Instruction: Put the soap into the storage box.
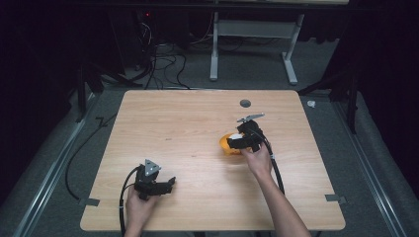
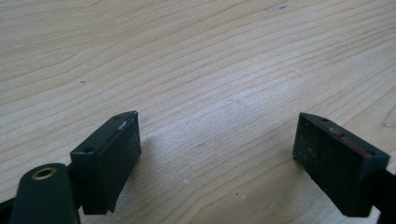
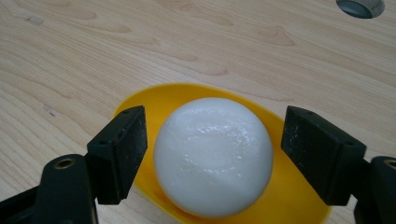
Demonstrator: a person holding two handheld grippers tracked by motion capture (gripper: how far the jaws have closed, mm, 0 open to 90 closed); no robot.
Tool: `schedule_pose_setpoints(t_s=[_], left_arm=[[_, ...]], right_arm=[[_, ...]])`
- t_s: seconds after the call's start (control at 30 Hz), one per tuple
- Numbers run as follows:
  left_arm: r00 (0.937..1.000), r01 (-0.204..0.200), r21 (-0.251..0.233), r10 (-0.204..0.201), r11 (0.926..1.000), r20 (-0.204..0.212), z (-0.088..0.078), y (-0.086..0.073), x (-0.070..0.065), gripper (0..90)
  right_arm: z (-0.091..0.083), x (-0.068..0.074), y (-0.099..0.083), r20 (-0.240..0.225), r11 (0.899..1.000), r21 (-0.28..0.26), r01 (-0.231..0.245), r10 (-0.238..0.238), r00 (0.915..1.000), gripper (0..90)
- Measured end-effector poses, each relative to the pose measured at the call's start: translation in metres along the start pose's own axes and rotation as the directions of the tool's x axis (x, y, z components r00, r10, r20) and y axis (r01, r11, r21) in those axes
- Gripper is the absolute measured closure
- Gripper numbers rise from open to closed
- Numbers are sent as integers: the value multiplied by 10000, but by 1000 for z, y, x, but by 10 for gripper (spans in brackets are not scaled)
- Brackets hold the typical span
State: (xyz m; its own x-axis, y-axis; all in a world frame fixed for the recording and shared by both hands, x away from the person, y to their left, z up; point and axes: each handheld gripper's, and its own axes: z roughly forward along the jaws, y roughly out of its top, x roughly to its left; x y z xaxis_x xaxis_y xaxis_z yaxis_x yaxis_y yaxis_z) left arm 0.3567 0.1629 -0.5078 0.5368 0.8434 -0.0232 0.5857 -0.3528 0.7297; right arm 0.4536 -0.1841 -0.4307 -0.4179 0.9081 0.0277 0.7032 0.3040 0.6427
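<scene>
The right tool (image 3: pixel 212 154) is spread wide, its jaws standing either side of a white ball (image 3: pixel 213 156) without touching it; the ball sits in a yellow bowl (image 3: pixel 289 205) right of the tabletop's (image 1: pixel 188 128) middle. The left tool (image 2: pixel 217 163), also spread and empty, is near the front edge, seemingly resting on the wood.

Yellow bowl (image 3: pixel 196 95) (near rim) behind white ball (image 3: pixel 213 156)

Lab: dark drapes, floor cables (image 1: pixel 163 61)
</scene>
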Motion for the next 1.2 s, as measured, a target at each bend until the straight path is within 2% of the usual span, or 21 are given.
schedule_pose_setpoints(t_s=[0.17,0.33,0.97,1.2], left_arm=[[10000,-6,3,6,10000,2,0,0,0,156],[10000,0,0,0,10000,2,0,0,0,156],[10000,-2,0,2,10000,2,0,0,0,156],[10000,2,-4,-2,10000,-1,0,0,0,156]], right_arm=[[-6,-2,0,25,9999,-125,-3,3,10000,235],[-17,-5,-1,-76,9986,-529,-19,15,10000,241],[-41,-11,-7,-76,9932,-1160,32,-41,10000,252],[-50,-18,-15,-107,9898,-1416,-167,154,9998,258]])
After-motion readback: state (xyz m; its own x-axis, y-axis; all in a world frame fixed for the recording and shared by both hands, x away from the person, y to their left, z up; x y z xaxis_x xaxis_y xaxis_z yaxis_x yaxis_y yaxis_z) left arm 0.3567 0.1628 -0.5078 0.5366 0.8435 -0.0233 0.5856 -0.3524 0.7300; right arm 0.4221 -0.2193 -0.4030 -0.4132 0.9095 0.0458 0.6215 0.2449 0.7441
